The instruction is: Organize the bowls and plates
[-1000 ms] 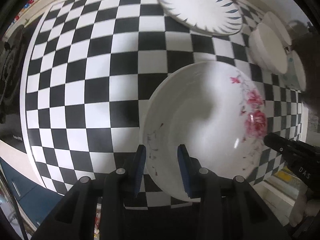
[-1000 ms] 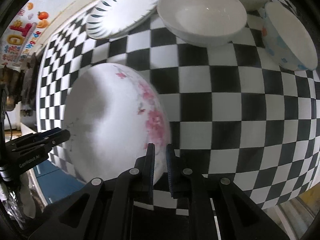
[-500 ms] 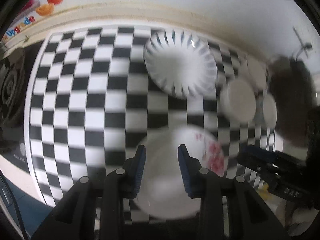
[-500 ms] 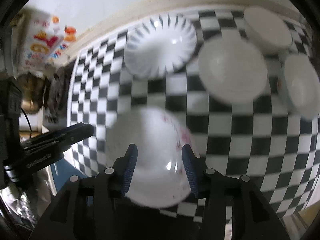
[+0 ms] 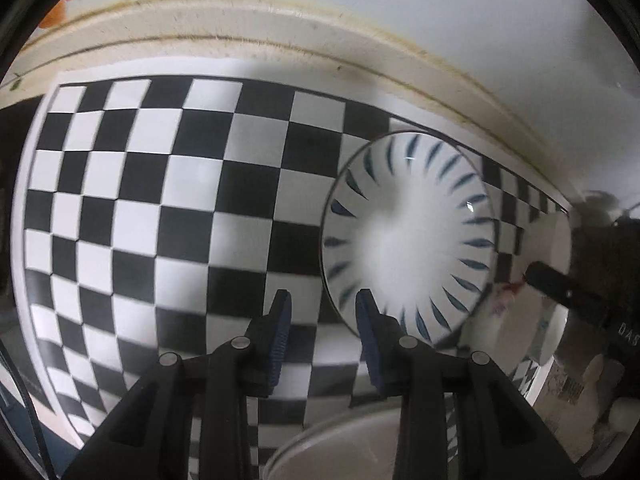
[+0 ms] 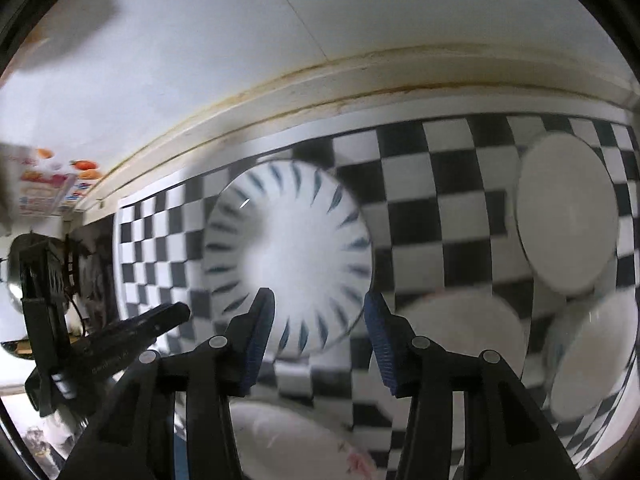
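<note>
A white plate with dark blue strokes round its rim [image 5: 408,248] lies on the checkered cloth [image 5: 160,200] near the back wall. My left gripper [image 5: 323,316] hovers at the plate's left edge, jaws a little apart and gripping nothing. In the right wrist view the same striped plate [image 6: 288,256] shows just beyond my right gripper [image 6: 318,320], which is open and empty. The white plate with pink flowers [image 6: 304,444] lies under the fingers at the bottom edge, and it also appears as the flowered plate [image 5: 504,320] in the left wrist view.
White bowls stand to the right: one at the back [image 6: 568,208], one nearer [image 6: 460,332], one with a pale pattern [image 6: 592,352]. A cream ledge [image 5: 280,40] and the wall close off the back. The left gripper's body [image 6: 120,340] is on the left.
The right gripper has opened and let go of the flowered plate. Both grippers have moved away from it toward the back wall and now hover at the striped plate.
</note>
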`<action>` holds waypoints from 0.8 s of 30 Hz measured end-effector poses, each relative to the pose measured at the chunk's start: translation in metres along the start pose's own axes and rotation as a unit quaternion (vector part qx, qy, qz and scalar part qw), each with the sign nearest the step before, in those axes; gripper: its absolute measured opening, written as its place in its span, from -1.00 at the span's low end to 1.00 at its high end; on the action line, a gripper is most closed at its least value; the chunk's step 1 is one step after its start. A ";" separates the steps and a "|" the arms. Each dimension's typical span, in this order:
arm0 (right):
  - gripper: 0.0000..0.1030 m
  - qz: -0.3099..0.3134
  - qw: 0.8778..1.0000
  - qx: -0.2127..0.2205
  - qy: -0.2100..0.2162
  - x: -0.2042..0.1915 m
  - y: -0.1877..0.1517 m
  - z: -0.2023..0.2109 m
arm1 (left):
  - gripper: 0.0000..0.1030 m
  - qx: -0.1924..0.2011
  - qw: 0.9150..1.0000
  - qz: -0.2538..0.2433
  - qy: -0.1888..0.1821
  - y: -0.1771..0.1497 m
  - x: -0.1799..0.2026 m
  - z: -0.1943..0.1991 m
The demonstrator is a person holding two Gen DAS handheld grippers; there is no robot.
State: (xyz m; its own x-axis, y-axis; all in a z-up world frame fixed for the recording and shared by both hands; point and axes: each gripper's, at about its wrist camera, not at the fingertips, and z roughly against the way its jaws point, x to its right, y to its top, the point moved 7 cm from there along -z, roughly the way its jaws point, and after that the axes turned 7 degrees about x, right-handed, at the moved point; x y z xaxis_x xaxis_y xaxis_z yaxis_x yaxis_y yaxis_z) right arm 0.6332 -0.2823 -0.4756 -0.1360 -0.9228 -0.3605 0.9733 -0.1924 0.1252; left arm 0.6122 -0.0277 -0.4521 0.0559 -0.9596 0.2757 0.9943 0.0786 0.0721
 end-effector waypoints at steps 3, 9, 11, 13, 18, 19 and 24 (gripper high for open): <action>-0.04 0.023 1.000 -0.011 -0.018 -0.002 0.017 -0.023 | -0.40 -0.023 1.000 0.009 -0.016 0.005 -0.002 -0.020; -0.01 0.047 0.997 -0.044 -0.051 0.001 0.030 -0.062 | -0.40 -0.038 0.999 0.003 -0.021 0.010 -0.001 -0.038; -0.01 0.060 0.995 -0.040 -0.066 0.002 0.036 -0.066 | -0.40 -0.039 0.999 0.003 -0.021 0.010 0.000 -0.044; -0.01 0.059 0.995 -0.053 -0.061 0.004 0.037 -0.074 | -0.40 -0.041 0.999 0.000 -0.020 0.010 0.000 -0.048; -0.06 0.049 0.994 -0.068 -0.063 0.012 0.038 -0.088 | -0.42 -0.025 0.999 -0.004 -0.024 0.014 0.002 -0.050; -0.11 0.043 0.995 -0.072 -0.059 0.015 0.036 -0.090 | -0.43 -0.024 0.999 -0.005 -0.026 0.014 0.003 -0.050; -0.40 0.050 0.995 -0.062 -0.064 0.018 0.033 -0.092 | -0.62 -0.005 0.999 -0.030 -0.013 0.014 0.011 -0.050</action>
State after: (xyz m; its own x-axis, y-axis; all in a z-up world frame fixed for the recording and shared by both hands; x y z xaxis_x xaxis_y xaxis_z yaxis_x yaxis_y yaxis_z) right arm 0.6793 -0.2748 -0.5630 -0.0527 -0.9715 -0.2309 0.9974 -0.0628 0.0366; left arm 0.6315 -0.0501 -0.4957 -0.0051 -0.9552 0.2959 0.9966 0.0195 0.0801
